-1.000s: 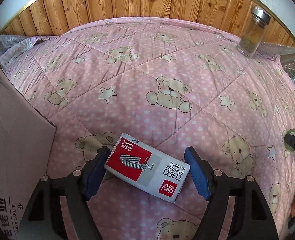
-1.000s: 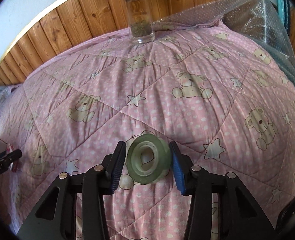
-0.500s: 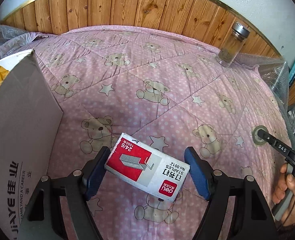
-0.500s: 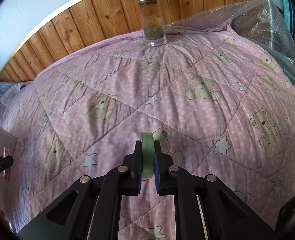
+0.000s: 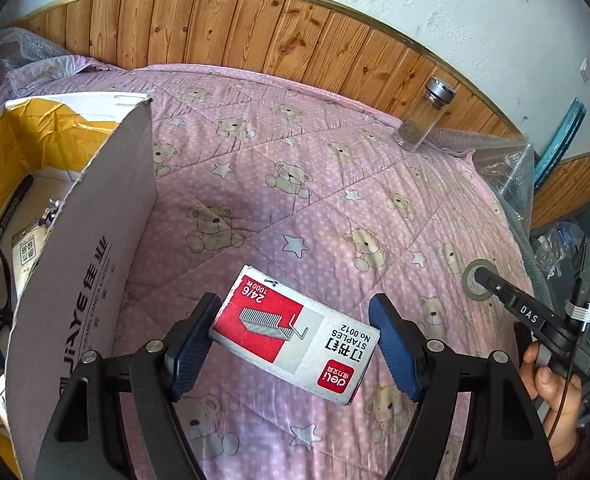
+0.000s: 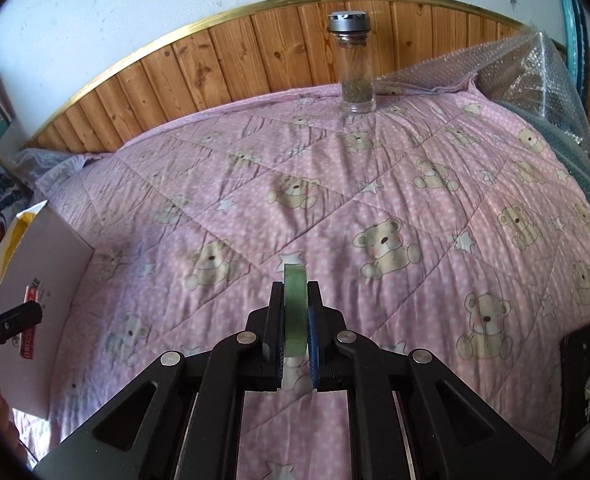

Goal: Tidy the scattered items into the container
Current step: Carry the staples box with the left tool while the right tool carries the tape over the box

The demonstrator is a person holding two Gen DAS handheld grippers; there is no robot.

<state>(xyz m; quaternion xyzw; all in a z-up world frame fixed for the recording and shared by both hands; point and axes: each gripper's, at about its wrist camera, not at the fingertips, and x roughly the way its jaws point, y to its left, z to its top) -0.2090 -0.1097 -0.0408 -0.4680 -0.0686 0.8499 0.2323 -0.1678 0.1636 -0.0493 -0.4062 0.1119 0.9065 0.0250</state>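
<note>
Cardboard now fills the left of the left wrist view: the box (image 5: 83, 248), the landmark here, has come from a sliver at the frame edge a second ago to a full open container with yellow flaps and a few items already lying inside. That suggests both loads are being carried toward it over the pink bear-print quilt (image 5: 335, 208) on the bed.

The staple box (image 5: 295, 338), white and red, is off the quilt and just to the right of the cardboard box's near wall, lying slantwise between the fingers of the left gripper (image 5: 295, 346). The left finger touches its short end; the right finger looks close to or barely at its far corner, so the hold appears light. It is held the same way as a second ago, only higher and nearer the container.

The tape roll (image 6: 295, 308), green, has changed most: a second ago it lay flat on the quilt between spread fingers, and now the right gripper (image 6: 295, 320) pinches it on edge, lifted, well to the right of the cardboard box.

A glass jar (image 6: 353, 68) with a metal lid stands upright at the far side of the bed, well away from the box, untouched.

My judgement: both pickups are done, and the staple box is next to drop in, with the tape to follow.
</note>
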